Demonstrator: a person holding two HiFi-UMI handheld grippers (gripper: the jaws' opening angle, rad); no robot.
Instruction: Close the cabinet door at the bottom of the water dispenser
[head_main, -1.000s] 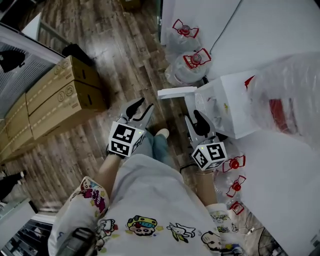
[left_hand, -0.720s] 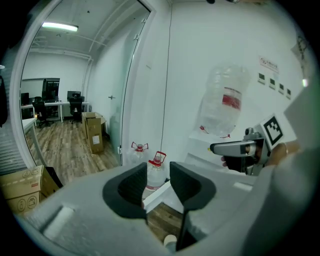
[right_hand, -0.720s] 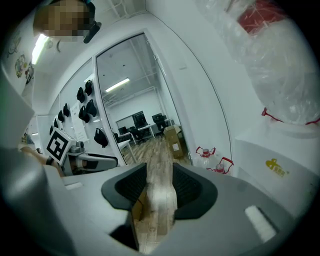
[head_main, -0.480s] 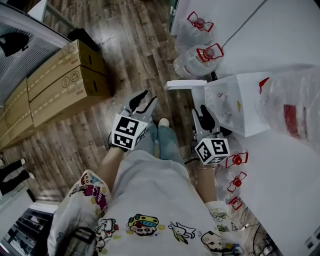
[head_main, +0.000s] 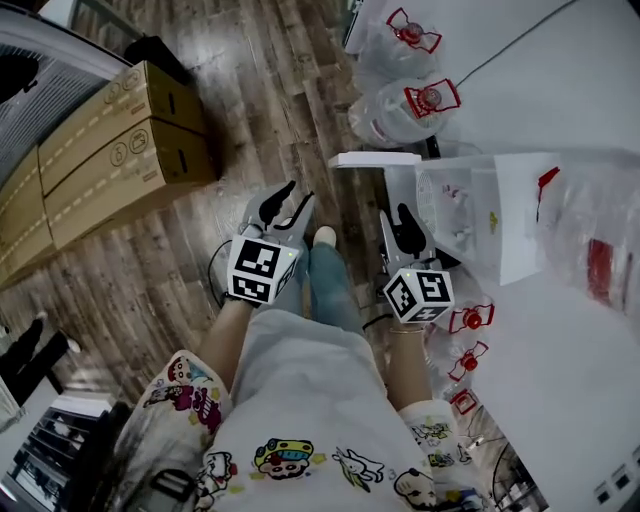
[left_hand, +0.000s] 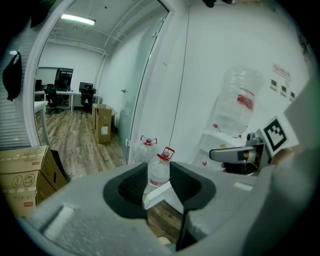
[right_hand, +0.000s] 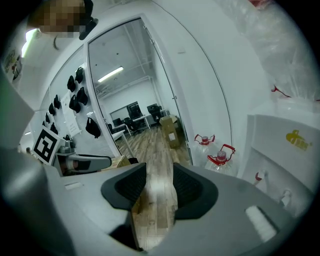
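While the head view looks steeply down at a wooden floor (head_main: 250, 90), two stacked cardboard boxes (head_main: 110, 150) lie at far left. Next comes the left gripper (head_main: 288, 203), held low beside the person's jeans-clad leg (head_main: 330, 285). Its jaws stand partly apart with nothing between them. In the left gripper view, the left gripper (left_hand: 158, 177) frames only things well beyond it: a water bottle (left_hand: 160, 167) with a red cap and the white edge of the cabinet door (left_hand: 162, 192).

Right of the leg is the right gripper (head_main: 397, 222), also low, its jaws likewise partly apart and empty. The right gripper view shows bare floor through the gap.

Just ahead of the right gripper, the cabinet door (head_main: 376, 159) stands open, seen from above as a narrow white strip swung out from the white water dispenser (head_main: 470, 210). Neither gripper touches it. Beyond the door, two large water bottles (head_main: 405, 105) with red handles stand against the wall.
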